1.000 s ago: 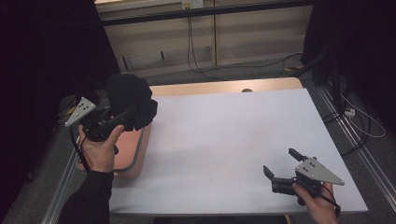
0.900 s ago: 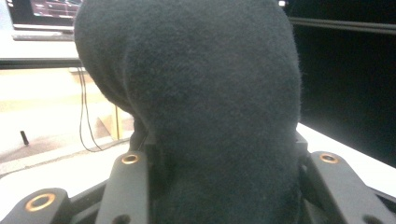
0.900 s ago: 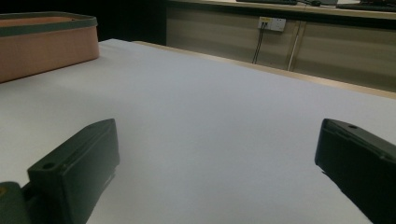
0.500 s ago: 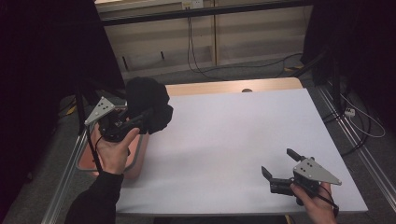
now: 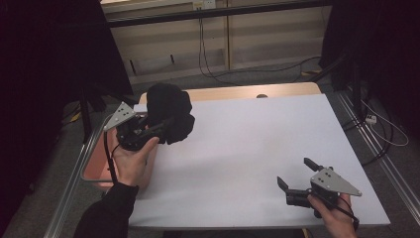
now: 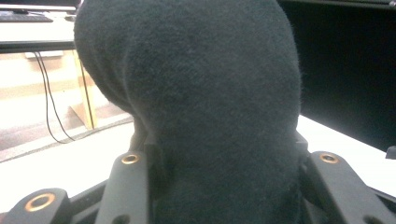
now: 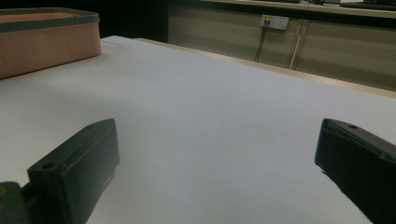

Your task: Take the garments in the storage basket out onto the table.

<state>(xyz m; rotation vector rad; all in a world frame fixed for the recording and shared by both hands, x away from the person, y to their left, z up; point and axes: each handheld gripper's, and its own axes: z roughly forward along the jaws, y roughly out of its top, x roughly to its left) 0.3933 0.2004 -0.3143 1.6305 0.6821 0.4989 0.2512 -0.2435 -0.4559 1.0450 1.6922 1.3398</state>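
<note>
Left gripper view: black cloth (image 6: 196, 107) upright

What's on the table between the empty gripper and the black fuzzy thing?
Nothing. In the high view, bare white table stretches from the right gripper to the black cloth that the left gripper holds.

Black fuzzy cloth (image 5: 170, 116), seemingly bunched, held above the table's left edge.
</note>
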